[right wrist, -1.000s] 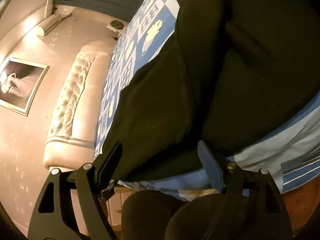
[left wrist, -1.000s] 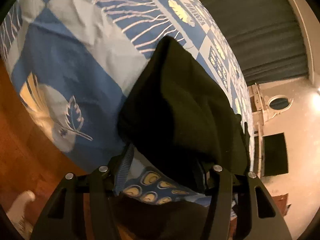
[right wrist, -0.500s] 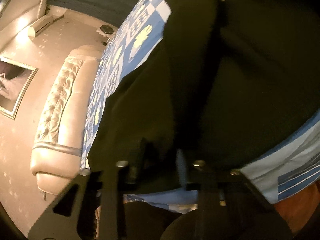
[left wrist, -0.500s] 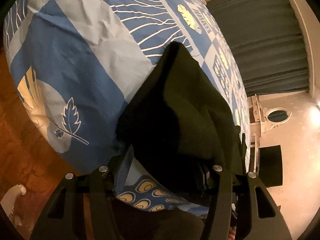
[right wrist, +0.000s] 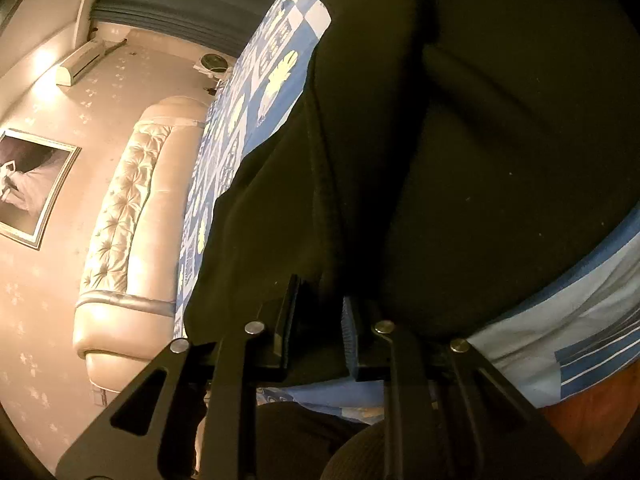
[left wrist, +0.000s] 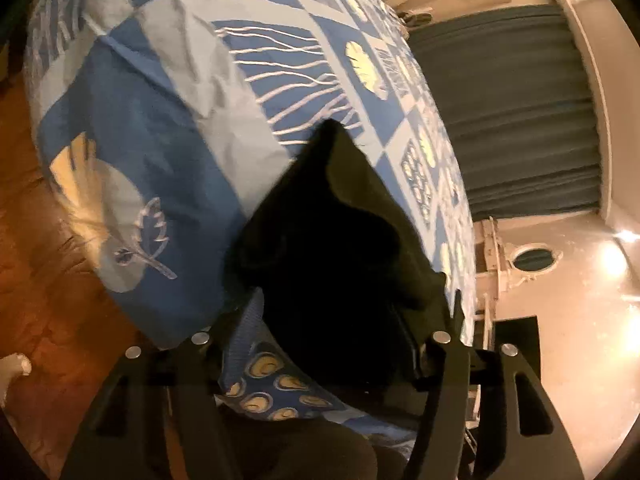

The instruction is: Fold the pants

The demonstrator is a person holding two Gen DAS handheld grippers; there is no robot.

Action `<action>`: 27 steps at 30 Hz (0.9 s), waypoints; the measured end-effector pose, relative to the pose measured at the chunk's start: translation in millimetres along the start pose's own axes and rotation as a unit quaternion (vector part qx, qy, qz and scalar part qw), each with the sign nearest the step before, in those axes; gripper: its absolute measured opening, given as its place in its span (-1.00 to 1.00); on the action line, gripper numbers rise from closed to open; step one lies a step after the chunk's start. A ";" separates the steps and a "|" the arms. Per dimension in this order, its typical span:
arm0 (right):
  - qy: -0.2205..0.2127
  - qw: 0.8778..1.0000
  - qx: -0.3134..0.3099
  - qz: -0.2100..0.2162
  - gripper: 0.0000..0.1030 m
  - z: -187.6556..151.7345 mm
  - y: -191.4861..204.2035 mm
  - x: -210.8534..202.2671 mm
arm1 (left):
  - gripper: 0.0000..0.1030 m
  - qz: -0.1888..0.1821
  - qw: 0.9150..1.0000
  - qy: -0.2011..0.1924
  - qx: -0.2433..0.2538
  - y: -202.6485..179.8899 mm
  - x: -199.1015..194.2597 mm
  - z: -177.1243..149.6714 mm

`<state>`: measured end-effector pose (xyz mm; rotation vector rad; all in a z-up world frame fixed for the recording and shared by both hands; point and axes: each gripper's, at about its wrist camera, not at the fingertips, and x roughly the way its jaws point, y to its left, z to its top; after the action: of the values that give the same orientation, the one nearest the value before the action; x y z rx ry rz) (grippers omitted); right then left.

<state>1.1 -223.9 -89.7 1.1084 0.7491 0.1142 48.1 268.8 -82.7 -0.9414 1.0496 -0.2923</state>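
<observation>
Pants: black pants [right wrist: 460, 152] lie on the blue patterned bedspread [left wrist: 160, 128] at the bed's near edge.
Right gripper [right wrist: 318, 320]: jaws clamped on a fold of the pants' hem.
Left gripper [left wrist: 332, 332]: jaws spread wide, pants' edge lying between them.

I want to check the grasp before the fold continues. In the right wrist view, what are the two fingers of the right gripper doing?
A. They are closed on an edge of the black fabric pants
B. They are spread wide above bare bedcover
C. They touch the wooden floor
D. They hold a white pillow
A: the right gripper has its fingers drawn close together with a fold of the black fabric pants pinched between them, over the blue patterned bedcover.
</observation>
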 end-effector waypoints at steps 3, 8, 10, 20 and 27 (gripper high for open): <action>0.001 1.000 0.002 0.001 -0.64 0.7 -0.4 0.7 | 0.16 0.016 1.000 -0.025 0.006 0.7 -16.2 -4.3; 0.001 1.000 0.005 0.004 -0.64 -1.0 -3.2 0.6 | 0.16 0.017 0.998 -0.050 0.032 -12.7 -30.8 -10.7; 0.001 1.000 0.006 0.005 -0.64 -1.8 -5.5 -0.1 | 0.29 0.000 0.998 -0.046 0.035 -18.3 -27.5 -10.6; 0.001 1.000 0.011 0.007 -0.64 -1.8 -8.1 1.3 | 0.36 0.057 0.998 -0.032 0.027 -17.6 -2.1 -19.5; -0.009 1.000 -0.002 0.005 -0.83 -4.4 -4.1 -3.6 | 0.36 0.077 0.996 -0.026 0.022 -11.7 16.8 -13.9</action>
<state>-5.4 -224.0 -92.5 1.1091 0.7263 0.1139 47.3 244.2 -86.1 -0.8182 1.0578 -0.1615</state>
